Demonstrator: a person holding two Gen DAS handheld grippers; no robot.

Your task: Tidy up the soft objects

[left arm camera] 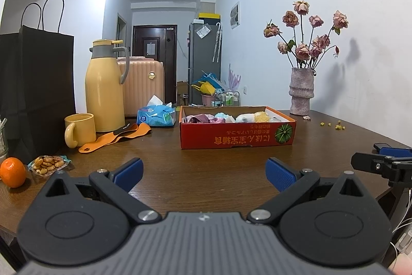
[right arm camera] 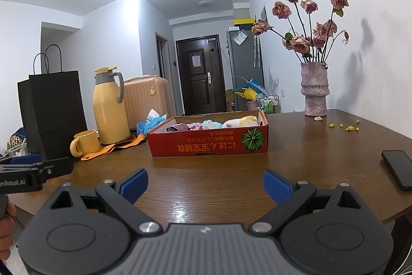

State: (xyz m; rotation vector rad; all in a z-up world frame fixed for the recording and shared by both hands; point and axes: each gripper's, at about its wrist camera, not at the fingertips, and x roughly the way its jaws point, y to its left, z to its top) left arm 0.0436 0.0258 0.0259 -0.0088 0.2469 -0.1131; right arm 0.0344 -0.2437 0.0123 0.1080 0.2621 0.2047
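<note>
Soft objects (left arm camera: 226, 117) lie straight ahead of both hand-held grippers — the left hand-held gripper (left arm camera: 204, 173) and right hand-held gripper (right arm camera: 205, 184) hover released and empty over bare worktop (right arm camera: 309, 146). Neither looks clearly nearer. Pastel, crumpled bundles fill the red cardboard box (right arm camera: 206, 144), its long axis running crosswise.

Box (left arm camera: 237, 135) on table (left arm camera: 206, 172), jug (left arm camera: 105, 89) left

The red cardboard box (right arm camera: 208, 144) bears inverted yellow Japanese print, too small to transcribe, beside a green pumpkin graphic (right arm camera: 252, 139). The left gripper (right arm camera: 36, 172) body reads "nRobot.AI", partly cropped.
</note>
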